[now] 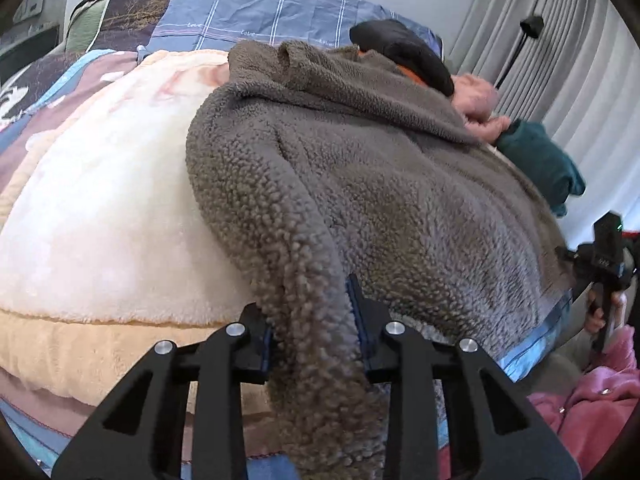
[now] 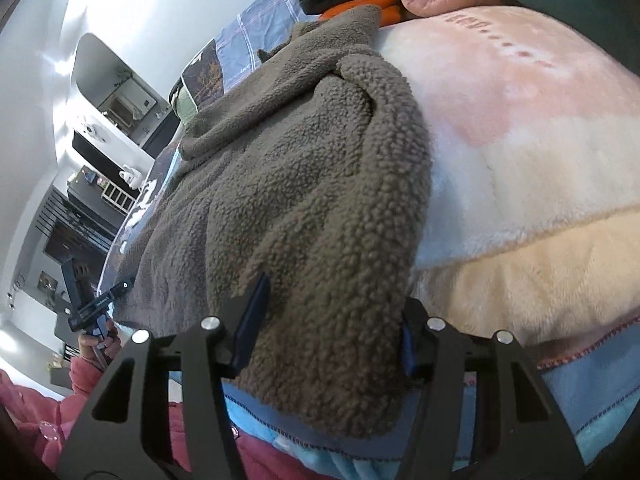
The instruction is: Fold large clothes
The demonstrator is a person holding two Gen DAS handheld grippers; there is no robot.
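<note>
A large grey-brown fleece jacket lies spread on a pale fluffy blanket on a bed. My left gripper is shut on the jacket's near left hem, which hangs down between the fingers. My right gripper is shut on the jacket's near right hem corner, thick fleece filling the gap between the fingers. The right gripper also shows at the right edge of the left wrist view, and the left gripper at the left edge of the right wrist view.
A black and orange garment, a pink one and a teal one lie at the far side of the bed. A blue checked quilt is at the head. Grey curtains hang at the right. Shelves stand beyond the bed.
</note>
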